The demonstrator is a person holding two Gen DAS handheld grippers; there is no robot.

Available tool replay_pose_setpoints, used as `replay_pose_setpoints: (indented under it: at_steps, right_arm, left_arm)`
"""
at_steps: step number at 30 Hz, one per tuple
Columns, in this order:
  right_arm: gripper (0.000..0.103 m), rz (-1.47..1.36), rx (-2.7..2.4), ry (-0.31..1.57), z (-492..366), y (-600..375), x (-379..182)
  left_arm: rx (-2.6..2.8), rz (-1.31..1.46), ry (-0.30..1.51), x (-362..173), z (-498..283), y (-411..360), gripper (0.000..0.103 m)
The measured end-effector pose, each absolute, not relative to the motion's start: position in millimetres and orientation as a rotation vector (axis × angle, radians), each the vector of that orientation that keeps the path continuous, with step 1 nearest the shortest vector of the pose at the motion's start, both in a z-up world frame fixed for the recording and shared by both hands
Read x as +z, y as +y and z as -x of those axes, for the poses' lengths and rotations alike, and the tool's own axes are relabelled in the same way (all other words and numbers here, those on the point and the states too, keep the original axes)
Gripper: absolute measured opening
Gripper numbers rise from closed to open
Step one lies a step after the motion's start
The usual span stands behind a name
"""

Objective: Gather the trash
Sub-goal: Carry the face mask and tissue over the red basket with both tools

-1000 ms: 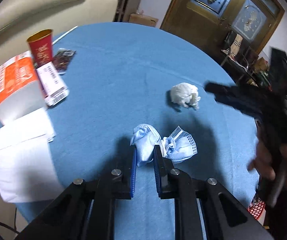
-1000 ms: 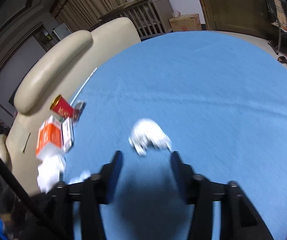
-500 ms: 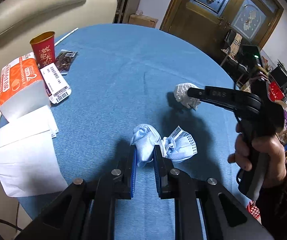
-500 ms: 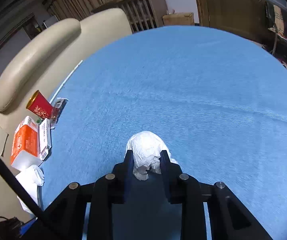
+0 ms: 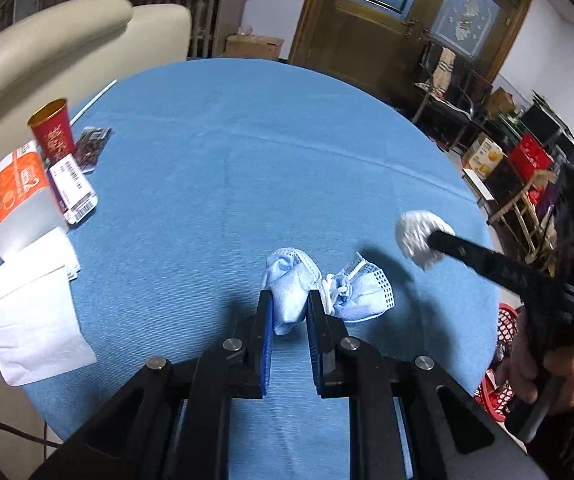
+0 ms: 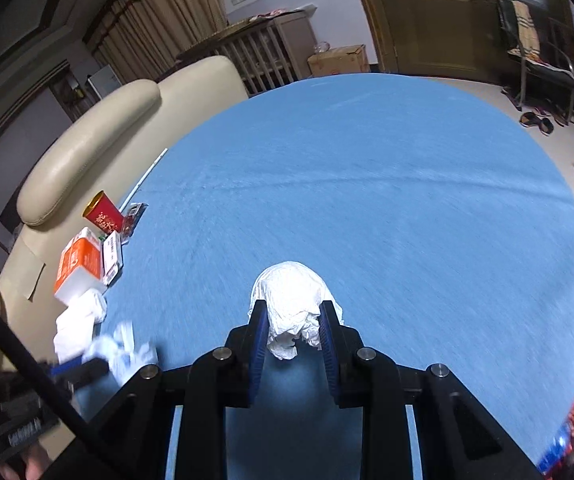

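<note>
A round blue table (image 5: 287,152) fills the room's middle. At its far left stand a tissue pack (image 5: 15,196) and red cup (image 5: 53,132). Near the front edge, the left gripper (image 5: 289,308) pinches a crumpled blue mask (image 5: 293,292); the right gripper (image 6: 291,320) clamps a white paper wad (image 6: 291,296).

Premises: a lived-in home, living or dining room. Evidence: round table under blue cloth (image 6: 407,200), cream leather sofa (image 6: 99,152), curtains (image 6: 159,12), ornate wooden door with glass panels (image 5: 415,20), shoes on floor (image 6: 537,120), stacked cardboard boxes (image 5: 485,156).
</note>
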State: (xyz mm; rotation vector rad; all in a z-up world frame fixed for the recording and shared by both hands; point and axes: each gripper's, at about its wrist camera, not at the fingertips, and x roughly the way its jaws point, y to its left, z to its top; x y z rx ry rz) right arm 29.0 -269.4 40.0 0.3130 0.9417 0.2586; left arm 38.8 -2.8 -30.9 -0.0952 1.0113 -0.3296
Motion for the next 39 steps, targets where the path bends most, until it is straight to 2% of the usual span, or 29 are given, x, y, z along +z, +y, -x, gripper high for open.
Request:
replay_pose_setpoints:
  at_steps: [14,39]
  right_arm:
    - [0.027,-0.350,0.187,0.886,70,-344,53]
    - [0.027,-0.429,0.108,0.828,140,-409,62]
  left_arm:
    - [-0.407,0.000,0.981,-12,-19,-50,0.017]
    - [-0.506,-0.149,0.954,11,13,-114,0.017]
